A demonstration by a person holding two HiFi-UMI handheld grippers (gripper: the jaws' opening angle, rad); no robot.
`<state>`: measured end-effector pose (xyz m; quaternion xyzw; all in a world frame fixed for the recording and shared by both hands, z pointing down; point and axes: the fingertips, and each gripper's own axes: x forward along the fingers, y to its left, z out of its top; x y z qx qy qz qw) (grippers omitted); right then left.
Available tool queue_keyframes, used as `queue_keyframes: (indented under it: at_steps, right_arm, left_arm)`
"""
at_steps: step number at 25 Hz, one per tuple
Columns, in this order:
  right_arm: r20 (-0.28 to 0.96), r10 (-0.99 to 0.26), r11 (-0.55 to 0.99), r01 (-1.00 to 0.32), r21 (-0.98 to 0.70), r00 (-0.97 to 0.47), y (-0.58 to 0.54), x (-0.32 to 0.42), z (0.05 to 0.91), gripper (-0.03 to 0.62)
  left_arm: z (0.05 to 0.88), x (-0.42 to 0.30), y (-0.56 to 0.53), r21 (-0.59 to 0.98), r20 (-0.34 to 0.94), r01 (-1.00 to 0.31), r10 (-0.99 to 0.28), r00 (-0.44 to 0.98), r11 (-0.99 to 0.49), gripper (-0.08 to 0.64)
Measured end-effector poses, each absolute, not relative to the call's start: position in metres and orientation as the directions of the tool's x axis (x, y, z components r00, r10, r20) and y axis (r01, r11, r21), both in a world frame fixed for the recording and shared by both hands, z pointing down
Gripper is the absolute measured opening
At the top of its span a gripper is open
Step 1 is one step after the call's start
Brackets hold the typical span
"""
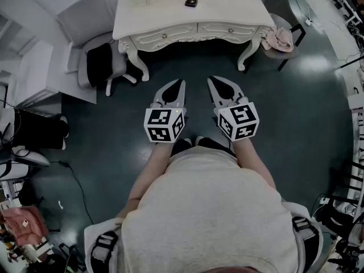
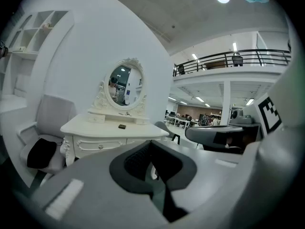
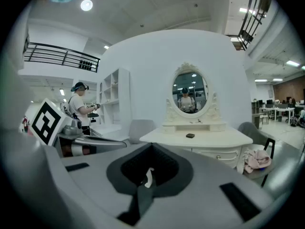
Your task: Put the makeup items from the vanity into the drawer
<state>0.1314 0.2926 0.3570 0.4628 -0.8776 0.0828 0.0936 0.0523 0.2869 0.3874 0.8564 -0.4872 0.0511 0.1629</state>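
A cream vanity [image 1: 165, 10] stands ahead of me across the dark floor, both of its front drawers [image 1: 165, 36] closed. A small dark makeup item [image 1: 192, 3] lies on its top; it also shows in the left gripper view [image 2: 122, 126] and in the right gripper view [image 3: 190, 135], below the oval mirror [image 3: 189, 92]. My left gripper [image 1: 180, 83] and right gripper [image 1: 211, 79] hang side by side well short of the vanity, both pointing at it. Each one's jaws are shut with nothing between them, as the left gripper [image 2: 151, 144] and the right gripper [image 3: 152, 146] show in their own views.
A grey chair [image 1: 94, 36] with a black cushion stands left of the vanity. At the right is another chair with a pink cloth [image 1: 278, 40] on it. White shelving [image 3: 114, 97] stands further left, and a person [image 3: 78, 104] stands beside it.
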Motion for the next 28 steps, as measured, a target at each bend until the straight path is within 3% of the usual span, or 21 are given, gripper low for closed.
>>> queue_keyframes:
  at_steps: [11, 18, 28]
  right_arm:
    - [0.260, -0.774, 0.582, -0.810, -0.065, -0.577, 0.302, 0.125, 0.363, 0.008]
    - [0.219, -0.776, 0.575, -0.806, -0.140, -0.592, 0.304, 0.131, 0.367, 0.008]
    - [0.243, -0.747, 0.615, -0.782, -0.099, -0.618, 0.299, 0.143, 0.375, 0.008]
  left_arm:
    - [0.404, 0.059, 0.295, 0.250, 0.282, -0.838, -0.792, 0.542, -0.485, 0.009]
    - [0.389, 0.072, 0.302, 0.271, 0.183, -0.791, -0.777, 0.602, -0.549, 0.009]
    - [0.393, 0.089, 0.293, 0.245, 0.179, -0.806, -0.792, 0.584, -0.539, 0.009]
